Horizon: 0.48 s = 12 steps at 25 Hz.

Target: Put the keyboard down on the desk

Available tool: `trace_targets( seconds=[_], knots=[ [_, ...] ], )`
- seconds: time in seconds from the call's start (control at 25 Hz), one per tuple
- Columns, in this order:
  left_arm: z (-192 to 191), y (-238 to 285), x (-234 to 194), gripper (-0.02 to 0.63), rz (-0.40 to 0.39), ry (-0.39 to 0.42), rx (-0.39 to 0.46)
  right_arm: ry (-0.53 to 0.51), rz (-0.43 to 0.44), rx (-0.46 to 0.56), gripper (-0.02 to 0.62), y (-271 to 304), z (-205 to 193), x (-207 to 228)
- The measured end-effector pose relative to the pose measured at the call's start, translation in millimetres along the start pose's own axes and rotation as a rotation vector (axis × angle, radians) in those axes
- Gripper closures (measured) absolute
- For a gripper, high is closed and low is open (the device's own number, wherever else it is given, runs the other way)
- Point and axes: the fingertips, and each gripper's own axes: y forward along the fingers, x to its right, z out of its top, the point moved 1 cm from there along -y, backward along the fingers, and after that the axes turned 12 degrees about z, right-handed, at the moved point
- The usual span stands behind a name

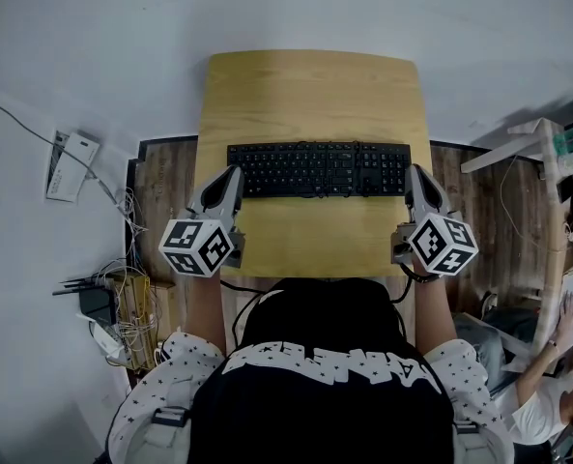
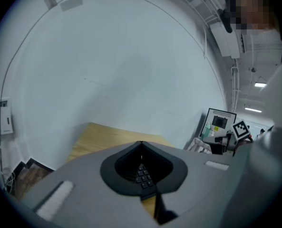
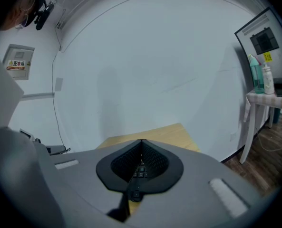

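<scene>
Head view: the keyboard lies crosswise over the middle of the worktop. The left tongs are at its 9 o'clock end and the right tongs at 3 o'clock, a two-end hold for carrying it level. Whether it rests or hovers is unclear.
Left gripper view: jaws narrow, pinching the keyed end.
Right gripper view: likewise clamped on keys.

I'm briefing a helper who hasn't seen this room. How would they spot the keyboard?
Find the light wooden desk against the white wall. Across its middle spans the black keyboard, its ends clamped by the left hand-held gripper and right hand-held gripper. It is the one long, dark, key-covered thing there.
</scene>
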Motion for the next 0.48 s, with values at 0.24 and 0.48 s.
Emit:
trace_targets(
  seconds=[0.24,0.48],
  knots=[
    [-2.5,-0.4,9.3,0.606,-0.033,0.023,-0.005,-0.001,0.013,-0.01,0.583,-0.1,0.3,-3.7],
    [-1.4,-2.8,7.7,0.606,-0.023,0.034,-0.004,-0.003,0.02,-0.014,0.583,-2.2,0.1,-8.3]
  ],
)
